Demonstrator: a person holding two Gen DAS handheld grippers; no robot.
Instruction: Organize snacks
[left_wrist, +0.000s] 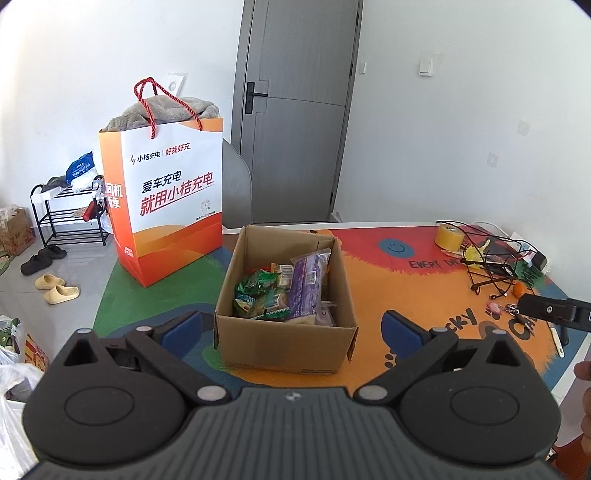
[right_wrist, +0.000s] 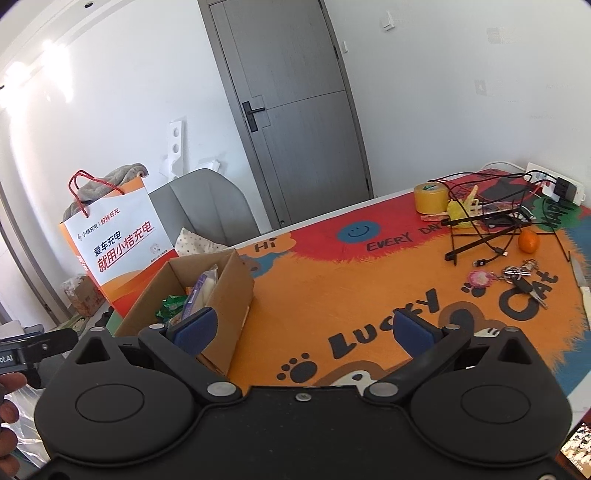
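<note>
Above the table, both hand-held grippers (left_wrist: 291, 325) (right_wrist: 304, 326) gape empty.

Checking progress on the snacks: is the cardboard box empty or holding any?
Holding some: the open brown cardboard box contains green packets and a purple packet.

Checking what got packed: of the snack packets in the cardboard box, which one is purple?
The long purple packet leaning against the cardboard box's right wall; the packets left of it are green.
</note>
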